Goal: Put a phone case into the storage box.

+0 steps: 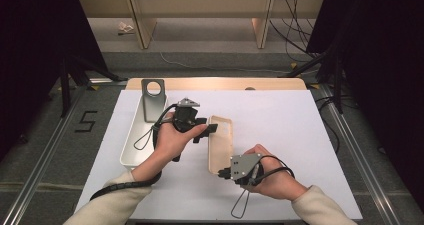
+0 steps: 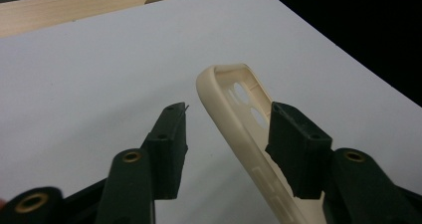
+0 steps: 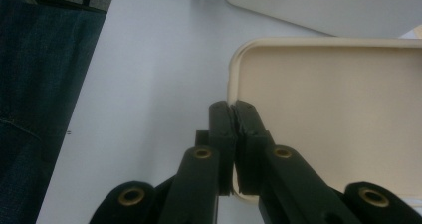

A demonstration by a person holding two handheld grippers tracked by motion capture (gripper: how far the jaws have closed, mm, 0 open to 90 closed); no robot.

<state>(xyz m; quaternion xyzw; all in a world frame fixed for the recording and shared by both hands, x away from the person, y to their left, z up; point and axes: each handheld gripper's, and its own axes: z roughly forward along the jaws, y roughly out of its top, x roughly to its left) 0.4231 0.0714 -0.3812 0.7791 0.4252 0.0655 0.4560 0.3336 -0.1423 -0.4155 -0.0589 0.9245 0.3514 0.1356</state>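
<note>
Phone case (image 1: 220, 144) at frame centre on the white table (image 1: 280, 135), pinched at its near edge by the right gripper (image 1: 223, 174).
Left gripper (image 1: 212, 128) straddles the far rim, pads not yet pressing; seat them squarely on the wall before lifting; left gripper view reveals camera cutouts (image 2: 247, 103); high view adds the white tray (image 1: 131, 150) at left.

Both sleeves are cream knit with ribbed cuffs. The left gripper (image 1: 212, 128) and right gripper (image 1: 219, 173) look basically identical: chunky matte black jaws with brass-coloured rivets at the joints, plus small screw holes in the pads (image 2: 299, 147). Each has a grey three-cornered plate on top. Black cables trail off both, the left one in spiral wrap, and thin cord loops dangle from them.
</note>
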